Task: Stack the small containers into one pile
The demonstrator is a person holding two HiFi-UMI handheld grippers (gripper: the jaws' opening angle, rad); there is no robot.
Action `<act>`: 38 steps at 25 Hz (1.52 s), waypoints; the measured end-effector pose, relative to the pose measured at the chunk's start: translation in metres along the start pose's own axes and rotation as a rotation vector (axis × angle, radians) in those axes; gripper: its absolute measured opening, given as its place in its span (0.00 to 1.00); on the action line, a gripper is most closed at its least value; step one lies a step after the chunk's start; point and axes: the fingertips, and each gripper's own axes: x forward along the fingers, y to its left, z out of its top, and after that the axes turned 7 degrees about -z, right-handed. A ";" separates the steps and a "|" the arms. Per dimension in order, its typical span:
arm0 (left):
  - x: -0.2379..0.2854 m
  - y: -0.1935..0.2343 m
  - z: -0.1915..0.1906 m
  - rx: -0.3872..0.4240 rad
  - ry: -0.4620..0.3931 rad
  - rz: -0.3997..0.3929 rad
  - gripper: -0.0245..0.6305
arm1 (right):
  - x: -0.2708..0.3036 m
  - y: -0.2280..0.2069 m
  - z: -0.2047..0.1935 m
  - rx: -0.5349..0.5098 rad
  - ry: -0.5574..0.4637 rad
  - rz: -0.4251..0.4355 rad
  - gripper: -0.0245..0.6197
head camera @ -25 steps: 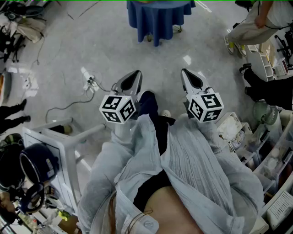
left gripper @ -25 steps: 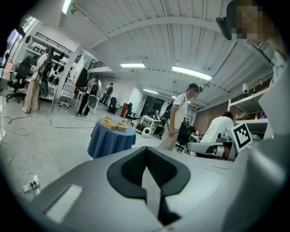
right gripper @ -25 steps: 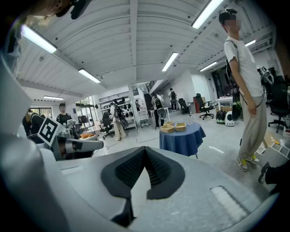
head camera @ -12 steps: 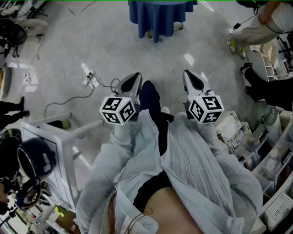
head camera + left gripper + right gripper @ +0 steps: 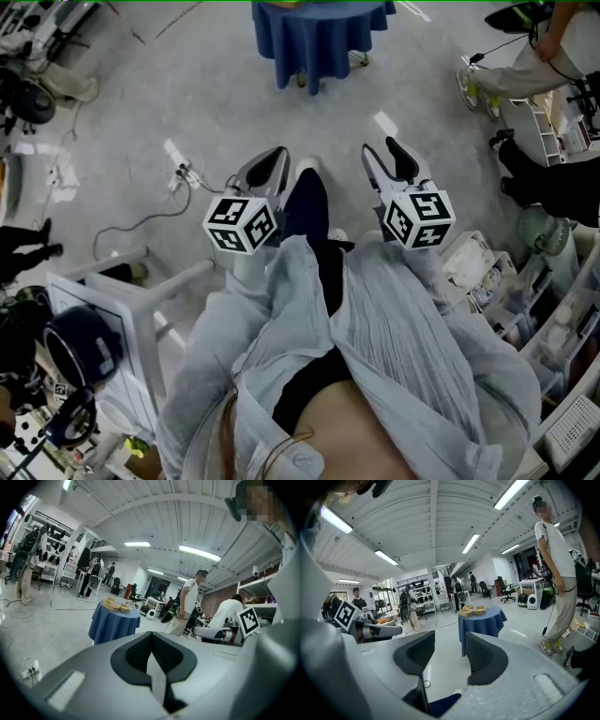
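Lying on the grey floor [image 5: 225, 94] at the far left is a power strip [image 5: 178, 172] with its cable trailing, near a white frame [image 5: 141, 309]. Just right of these, the left gripper [image 5: 277, 153] points forward above the floor, its jaws pressed together with nothing between them. Ahead, well apart from both grippers, stands a round counter [image 5: 314, 42] draped in blue cloth. The small containers [image 5: 117, 605], tan and shallow, sit side by side on its top. The right gripper [image 5: 380, 148] points the same way, level with the left one. Its jaws stand a moderate gap apart, having just been opening, and only bare floor shows between them. Farther right, a person [image 5: 525, 61] in light trousers stands on the floor, and clear bins [image 5: 562, 309] line the right edge.
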 end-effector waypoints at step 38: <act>0.169 0.207 0.150 0.006 0.016 -0.078 0.06 | 0.266 -0.051 0.132 0.028 -0.027 -0.098 0.36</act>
